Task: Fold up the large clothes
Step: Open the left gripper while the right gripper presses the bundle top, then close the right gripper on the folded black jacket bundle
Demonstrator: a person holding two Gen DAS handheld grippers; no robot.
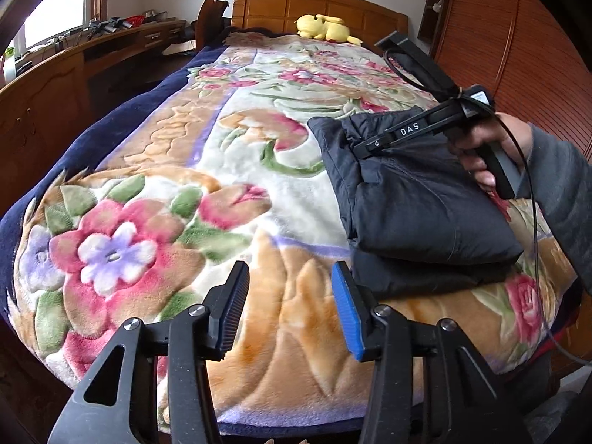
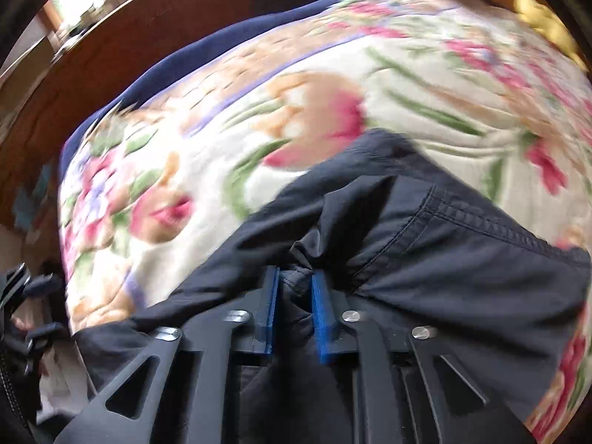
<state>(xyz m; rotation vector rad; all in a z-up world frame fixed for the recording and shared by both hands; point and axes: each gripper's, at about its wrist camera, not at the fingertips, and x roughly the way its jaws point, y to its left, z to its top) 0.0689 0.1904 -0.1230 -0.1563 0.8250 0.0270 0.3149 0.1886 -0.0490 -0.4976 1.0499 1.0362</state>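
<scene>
A dark navy padded garment [image 1: 418,199] lies folded into a thick bundle on the right side of a floral blanket [image 1: 207,170]. My left gripper [image 1: 290,310] is open and empty, held above the blanket just left of the garment's near corner. My right gripper [image 1: 357,146] reaches in from the right and pinches a fold of the garment's upper layer. In the right wrist view the blue pads of the right gripper [image 2: 294,296] are closed on a pinch of the dark fabric [image 2: 425,259]; that view is blurred.
The blanket covers a bed with a wooden headboard [image 1: 318,7]. A yellow plush toy [image 1: 325,29] lies by the headboard. A wooden desk with clutter [image 1: 74,59] runs along the left. A slatted wooden wardrobe [image 1: 518,55] stands at the right.
</scene>
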